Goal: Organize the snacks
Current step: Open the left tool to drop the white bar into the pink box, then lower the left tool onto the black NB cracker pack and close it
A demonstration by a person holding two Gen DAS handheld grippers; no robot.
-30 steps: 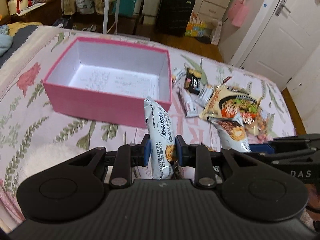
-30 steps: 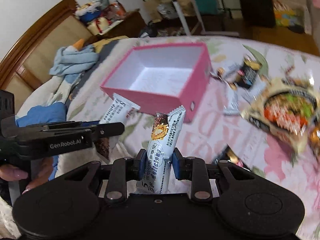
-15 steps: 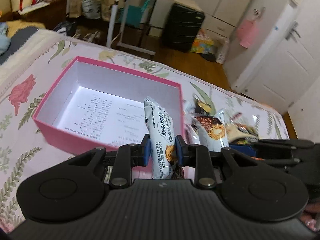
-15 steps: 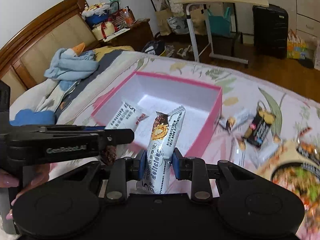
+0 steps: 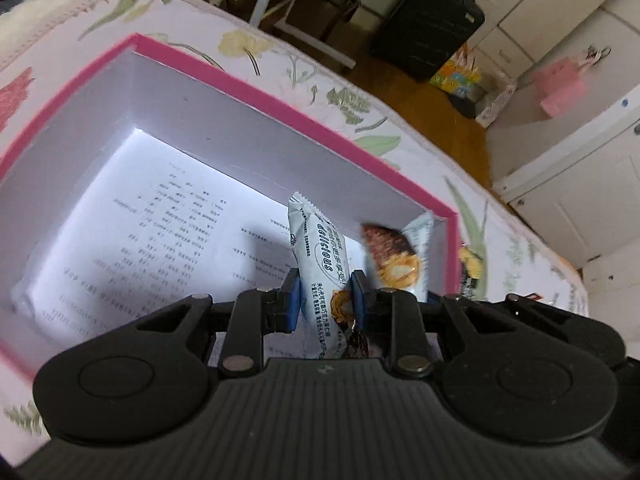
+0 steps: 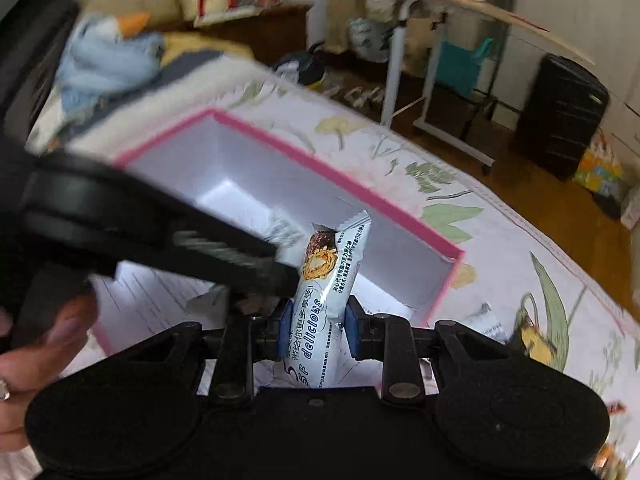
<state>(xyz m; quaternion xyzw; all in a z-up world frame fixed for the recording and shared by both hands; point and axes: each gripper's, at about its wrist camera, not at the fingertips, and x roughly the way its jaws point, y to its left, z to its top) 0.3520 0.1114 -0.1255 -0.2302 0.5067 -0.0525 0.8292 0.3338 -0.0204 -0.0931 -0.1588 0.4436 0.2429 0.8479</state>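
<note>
Snack packets sit clamped in both claws above the pink box (image 5: 248, 92), which fills the middle and left of each frame on the flowered bed (image 6: 460, 184). The left claw (image 5: 325, 300) pinches a white "delicious" packet (image 5: 320, 256) at lower centre. The right claw (image 6: 314, 322) pinches a matching packet (image 6: 332, 264), tilted right. A printed sheet (image 5: 160, 232) lines the box floor.

Bed: my view drops onto a floral bedspread (image 5: 352, 100), pale with green leaves and pink blooms.
Suitcase: black suitcase (image 5: 426, 26) upright on the wooden floor (image 5: 448, 120), far beyond the bed.
Side table: white-legged table (image 6: 436, 60), far centre.
Bundle: blue cloth (image 6: 108, 56), far left, blurred.
Cupboards: white doors (image 5: 580, 184), right.
</note>
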